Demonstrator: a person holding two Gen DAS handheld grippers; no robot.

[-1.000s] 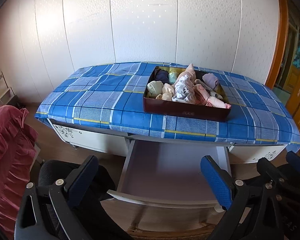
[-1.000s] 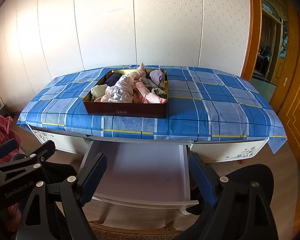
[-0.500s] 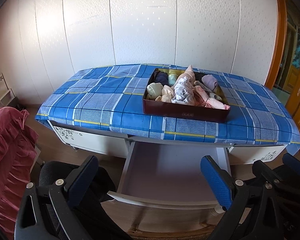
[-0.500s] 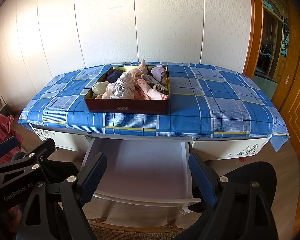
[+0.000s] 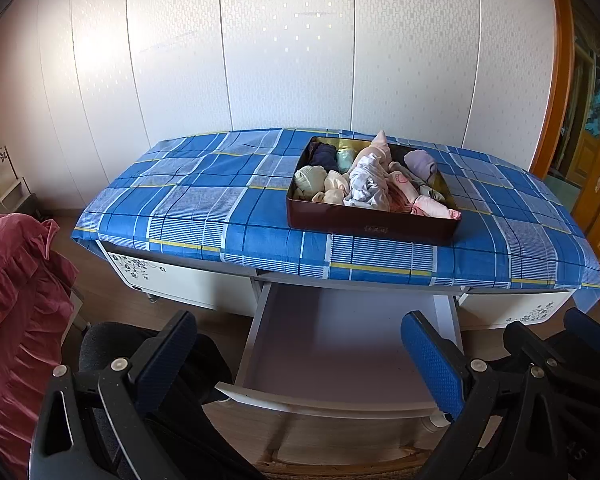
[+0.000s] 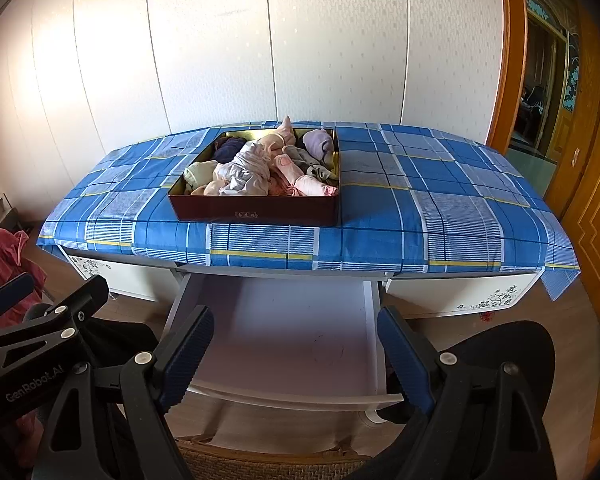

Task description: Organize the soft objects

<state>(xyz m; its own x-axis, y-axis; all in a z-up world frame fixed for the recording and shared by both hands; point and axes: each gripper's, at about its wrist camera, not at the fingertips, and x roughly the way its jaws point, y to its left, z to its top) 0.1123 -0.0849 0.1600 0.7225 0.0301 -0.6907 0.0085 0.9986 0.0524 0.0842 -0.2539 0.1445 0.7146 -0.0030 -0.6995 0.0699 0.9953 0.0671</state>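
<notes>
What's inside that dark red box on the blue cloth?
The box holds rolled and crumpled soft items: a navy roll, a lilac one, pink pieces, a cream roll. Anything beneath the pile is hidden.

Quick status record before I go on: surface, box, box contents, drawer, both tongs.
surface: desk under a blue plaid cloth
box: dark red box on the cloth, near the front edge
box contents: rolled soft items, heaped above the rim
drawer: white drawer pulled out below the box, nothing seen inside
left tongs: open, holding nothing
right tongs: open, holding nothing, above the drawer
</notes>
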